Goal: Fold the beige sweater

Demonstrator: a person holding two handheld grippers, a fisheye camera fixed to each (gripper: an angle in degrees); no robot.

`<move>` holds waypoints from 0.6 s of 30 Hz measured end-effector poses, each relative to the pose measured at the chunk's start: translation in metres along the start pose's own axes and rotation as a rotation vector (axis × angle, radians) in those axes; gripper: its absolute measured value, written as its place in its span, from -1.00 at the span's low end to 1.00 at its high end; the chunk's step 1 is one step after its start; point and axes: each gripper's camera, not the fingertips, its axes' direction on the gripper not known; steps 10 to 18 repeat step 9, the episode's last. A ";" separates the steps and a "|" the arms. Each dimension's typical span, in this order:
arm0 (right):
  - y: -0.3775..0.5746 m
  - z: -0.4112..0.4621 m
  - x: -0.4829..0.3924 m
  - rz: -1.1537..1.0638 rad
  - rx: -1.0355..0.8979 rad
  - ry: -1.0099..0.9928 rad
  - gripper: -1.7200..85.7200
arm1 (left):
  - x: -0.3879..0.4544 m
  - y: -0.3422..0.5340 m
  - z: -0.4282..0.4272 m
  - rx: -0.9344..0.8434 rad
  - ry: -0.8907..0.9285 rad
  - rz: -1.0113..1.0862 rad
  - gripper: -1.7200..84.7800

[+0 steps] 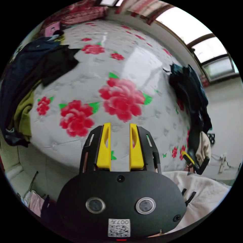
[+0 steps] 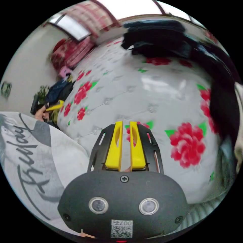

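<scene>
The beige sweater [image 1: 204,148] hangs at the lower end of a dark clothes pile [image 1: 192,96] on the right edge of a bed with a white, red-flowered cover [image 1: 141,63]. My left gripper [image 1: 120,126] is open above the flowered cover, holding nothing. The right gripper [image 1: 195,162] shows beside the sweater. In the right gripper view, a strip of beige cloth [image 2: 239,149] lies at the far right edge, under dark clothes [image 2: 225,101]. My right gripper [image 2: 126,125] hovers over the cover with its jaws a narrow gap apart and nothing between them. The left gripper [image 2: 54,106] appears far left.
A second heap of dark and olive garments [image 1: 25,83] lies on the bed's left side. More dark clothes [image 2: 157,35] sit at the bed's far end. A person's white fleece sleeve [image 1: 205,195] and printed grey top [image 2: 33,157] are close by. Windows [image 1: 202,43] line the wall.
</scene>
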 end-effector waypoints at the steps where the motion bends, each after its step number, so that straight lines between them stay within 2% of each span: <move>1: -0.021 0.018 -0.033 -0.107 -0.064 0.015 -0.82 | -0.018 0.001 -0.014 0.041 -0.026 -0.037 -0.72; 6: -0.060 0.071 -0.147 -0.415 -0.213 0.117 -0.85 | -0.078 -0.004 -0.079 0.239 -0.179 -0.088 -0.73; 8: -0.059 0.104 -0.185 -0.510 -0.332 0.216 -0.86 | -0.103 -0.012 -0.100 0.303 -0.239 -0.122 -0.73; 9: -0.058 0.114 -0.192 -0.527 -0.373 0.244 -0.87 | -0.122 -0.020 -0.113 0.339 -0.264 -0.150 -0.72; 18: -0.058 0.114 -0.192 -0.527 -0.373 0.244 -0.87 | -0.122 -0.020 -0.113 0.339 -0.264 -0.150 -0.72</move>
